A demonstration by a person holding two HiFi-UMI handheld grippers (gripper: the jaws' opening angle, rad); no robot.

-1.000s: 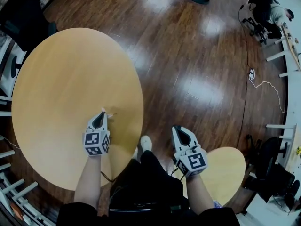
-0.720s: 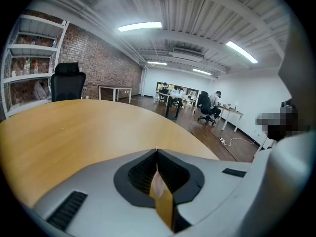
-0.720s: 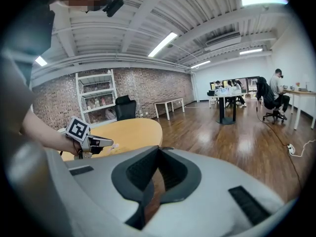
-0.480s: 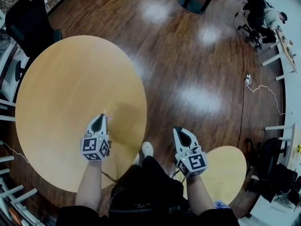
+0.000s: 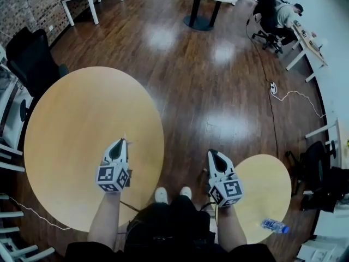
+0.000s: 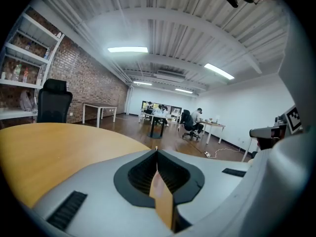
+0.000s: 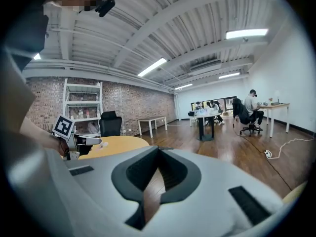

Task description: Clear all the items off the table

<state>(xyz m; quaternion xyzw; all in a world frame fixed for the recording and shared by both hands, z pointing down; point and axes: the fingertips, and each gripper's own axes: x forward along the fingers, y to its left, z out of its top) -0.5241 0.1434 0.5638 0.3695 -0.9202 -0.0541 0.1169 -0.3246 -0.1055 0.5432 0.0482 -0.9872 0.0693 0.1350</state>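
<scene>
pale scrap [image 7: 102,143] is pinched in the shut tips of my left gripper [image 5: 122,141] over the table's [image 5: 65,119] near-right part, so its nearest edge lies rightward, toward my right gripper [image 5: 213,153], closed on nothing.

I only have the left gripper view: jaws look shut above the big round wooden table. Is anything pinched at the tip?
Observer: Yes. The right gripper view shows a small white scrap poking from the tip of the shut left hand-held gripper.
Operator: What's off to my right?
Observer: The head view shows a clear plastic bottle lying on its side, apparently at the edge of a small round wooden table.
Operator: Is the right hand-held gripper free?
Observer: Yes, its own view shows the jaws together with nothing between them.
</scene>
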